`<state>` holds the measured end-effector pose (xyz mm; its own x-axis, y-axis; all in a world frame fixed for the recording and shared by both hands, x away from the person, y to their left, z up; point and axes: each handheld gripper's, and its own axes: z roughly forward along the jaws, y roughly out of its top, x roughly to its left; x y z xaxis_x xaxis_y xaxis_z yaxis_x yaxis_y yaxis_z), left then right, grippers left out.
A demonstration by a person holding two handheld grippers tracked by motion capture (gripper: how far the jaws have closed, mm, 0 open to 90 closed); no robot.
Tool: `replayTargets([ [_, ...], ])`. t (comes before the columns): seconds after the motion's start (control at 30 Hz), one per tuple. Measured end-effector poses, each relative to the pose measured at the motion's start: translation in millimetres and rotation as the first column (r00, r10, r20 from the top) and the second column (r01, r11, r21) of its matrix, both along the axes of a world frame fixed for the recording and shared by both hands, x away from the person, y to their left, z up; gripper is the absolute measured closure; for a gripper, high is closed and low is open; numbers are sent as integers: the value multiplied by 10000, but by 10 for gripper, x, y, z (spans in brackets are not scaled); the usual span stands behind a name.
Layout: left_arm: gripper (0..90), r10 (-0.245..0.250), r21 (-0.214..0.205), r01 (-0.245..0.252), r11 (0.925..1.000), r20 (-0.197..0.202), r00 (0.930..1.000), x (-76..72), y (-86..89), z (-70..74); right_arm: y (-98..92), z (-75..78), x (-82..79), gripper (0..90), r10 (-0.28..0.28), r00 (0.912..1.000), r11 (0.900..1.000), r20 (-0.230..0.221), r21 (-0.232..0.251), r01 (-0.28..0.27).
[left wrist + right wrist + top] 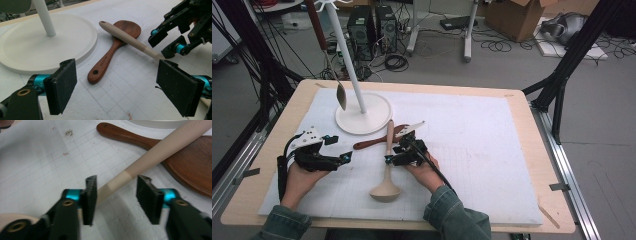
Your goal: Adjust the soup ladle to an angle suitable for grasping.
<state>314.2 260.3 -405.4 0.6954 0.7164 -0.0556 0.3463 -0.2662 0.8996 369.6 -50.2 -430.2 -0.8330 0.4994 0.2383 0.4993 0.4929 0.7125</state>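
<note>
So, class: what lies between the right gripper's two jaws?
In the right gripper view, the beige ladle's handle runs between the right gripper's open jaws, its far end resting on the brown wooden spoon. The pads do not press on it.

A white stand (363, 114) with a hanging metal spoon (340, 95) sits on the white mat (492, 150).

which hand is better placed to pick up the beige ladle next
Right. The right tongs already straddle the beige ladle handle, jaws open with the handle between them. The left tongs sit open and apart from it, off to the side.
</note>
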Motion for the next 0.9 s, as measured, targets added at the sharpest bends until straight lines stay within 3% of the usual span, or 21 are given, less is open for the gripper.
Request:
replayTargets([
  [0.17,172,22,-7,-22,10000,-15,10000,-2,-1,0,40,-37,6,389,-220,9990,9997,-395,52,222],
  [0.4,172,-3,-1,3,10000,-23,10000,0,-4,-3,142,-88,24,363,-230,9986,9995,-470,-243,219],
  [0.7,172,-77,-12,77,10000,-55,10000,2,-10,-7,228,-100,23,385,-361,9987,9979,-359,-552,341],
  [0.9,173,-89,21,89,10000,-76,9999,1,-13,-11,204,-104,41,422,-475,9973,9984,-558,-346,456],
])
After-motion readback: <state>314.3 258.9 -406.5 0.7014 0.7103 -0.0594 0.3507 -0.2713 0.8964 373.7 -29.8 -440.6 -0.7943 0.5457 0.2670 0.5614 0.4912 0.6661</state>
